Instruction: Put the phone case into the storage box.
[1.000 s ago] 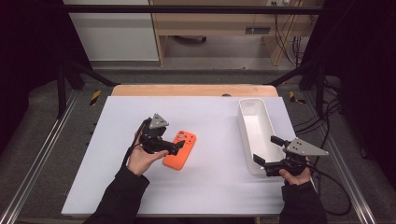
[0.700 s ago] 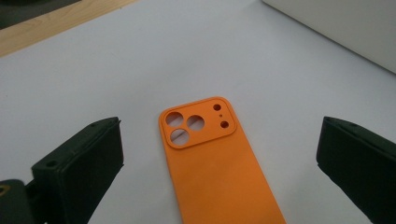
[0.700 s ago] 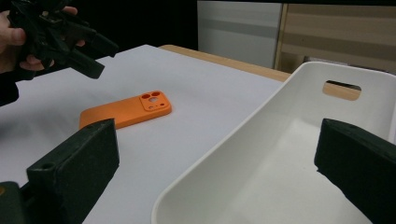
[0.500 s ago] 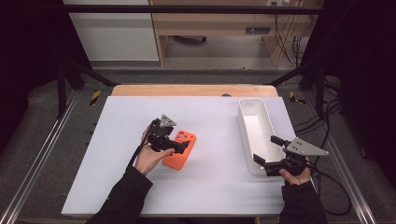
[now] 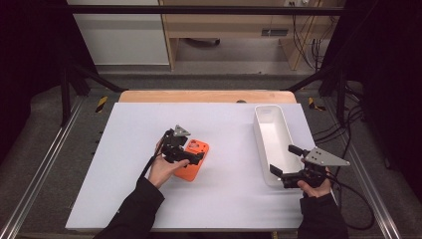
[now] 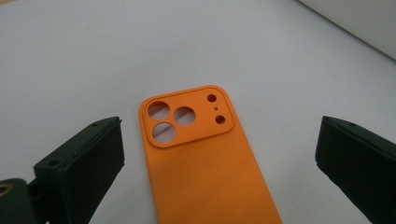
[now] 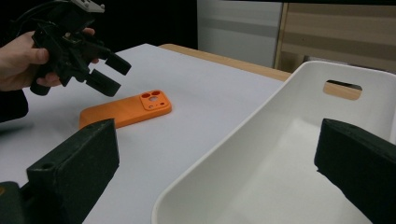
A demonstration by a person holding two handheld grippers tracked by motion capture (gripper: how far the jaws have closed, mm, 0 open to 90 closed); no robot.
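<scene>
- Compared with a second ago, left hand-held gripper (image 5: 191,158) now further right and over the orange phone case (image 5: 191,160), where before it sat beside the case's left edge.
- Phone case itself unmoved on the white worktop (image 5: 124,149), lying flat, camera cutouts at the far end.
- Right hand-held gripper (image 5: 283,164) unchanged, by the near end of the white tray (image 5: 262,144), jaws wide apart.
- In the left gripper view, jaws spread wide, one on each side of the phone case (image 6: 196,154), neither touching it; case centred between them, back face up.
- In the right gripper view, left hand-held gripper (image 7: 106,71) hanging just above the near part of the phone case (image 7: 123,112), tilted down toward it, a gap visible between jaws and case.
- White tray (image 7: 280,154) well apart from the case, off to the right side of the worktop.
</scene>
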